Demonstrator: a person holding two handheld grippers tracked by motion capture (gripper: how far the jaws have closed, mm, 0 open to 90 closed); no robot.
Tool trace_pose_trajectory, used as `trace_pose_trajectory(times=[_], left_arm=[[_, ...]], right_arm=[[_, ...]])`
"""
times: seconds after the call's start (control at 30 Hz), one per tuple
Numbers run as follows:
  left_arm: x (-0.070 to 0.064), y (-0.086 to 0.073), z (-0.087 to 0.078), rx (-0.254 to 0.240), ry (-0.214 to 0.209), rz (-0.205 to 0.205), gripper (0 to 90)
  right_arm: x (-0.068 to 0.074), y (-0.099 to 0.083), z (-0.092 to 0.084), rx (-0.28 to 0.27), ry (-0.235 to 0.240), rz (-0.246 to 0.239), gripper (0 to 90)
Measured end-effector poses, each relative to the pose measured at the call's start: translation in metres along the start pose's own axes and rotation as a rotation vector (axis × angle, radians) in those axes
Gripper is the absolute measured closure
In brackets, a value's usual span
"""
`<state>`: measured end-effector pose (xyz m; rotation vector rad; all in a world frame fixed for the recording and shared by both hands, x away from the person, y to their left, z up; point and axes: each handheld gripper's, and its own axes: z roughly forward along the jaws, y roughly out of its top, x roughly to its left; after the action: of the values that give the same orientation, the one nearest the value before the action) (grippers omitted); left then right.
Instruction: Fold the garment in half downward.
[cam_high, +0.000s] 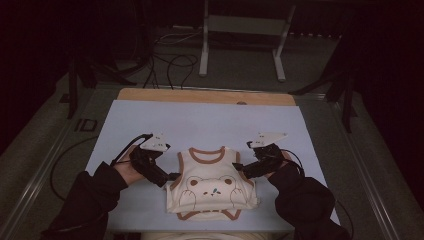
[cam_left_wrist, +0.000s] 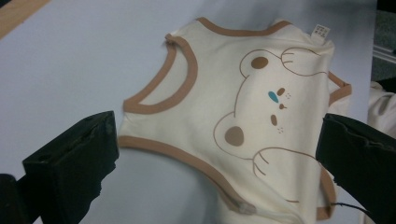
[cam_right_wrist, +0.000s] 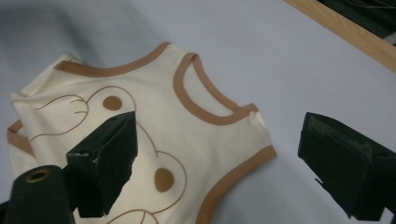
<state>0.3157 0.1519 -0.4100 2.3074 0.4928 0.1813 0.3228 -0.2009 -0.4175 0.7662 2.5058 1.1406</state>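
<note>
black jaws of the left claw (cam_left_wrist: 210, 154) are spread wide and released at one side of the cream bear vest (cam_high: 212, 182), which lies flat near the front of the pale surface (cam_high: 200, 120). the right claw (cam_right_wrist: 219, 168) is likewise released at the opposite armhole. folding seems about to begin; both side edges must next be pinched. a small label (cam_left_wrist: 320, 31) is seen in the left gripper view.

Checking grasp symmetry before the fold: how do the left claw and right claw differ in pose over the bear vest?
1. The left claw sits at the bear vest's left armhole side; the right claw at its right side.
2. The left claw's camera looks across the whole bear face; the right claw's jaw covers part of it.
Shared: both open, straddling a brown-trimmed edge on the pale mat, gripping nothing.
</note>
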Motion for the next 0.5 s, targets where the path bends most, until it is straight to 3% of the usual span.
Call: trace_pose_trajectory(times=[0.23,0.5], left_arm=[[0.015,0.005,0.007,0.007,-0.008,0.001,0.2],[0.033,0.005,0.023,0.009,-0.008,-0.035,0.2]], right_arm=[[-0.01,0.003,0.011,-0.001,-0.002,0.004,12.6],[-0.023,0.005,0.028,-0.005,-0.006,0.022,12.6]])
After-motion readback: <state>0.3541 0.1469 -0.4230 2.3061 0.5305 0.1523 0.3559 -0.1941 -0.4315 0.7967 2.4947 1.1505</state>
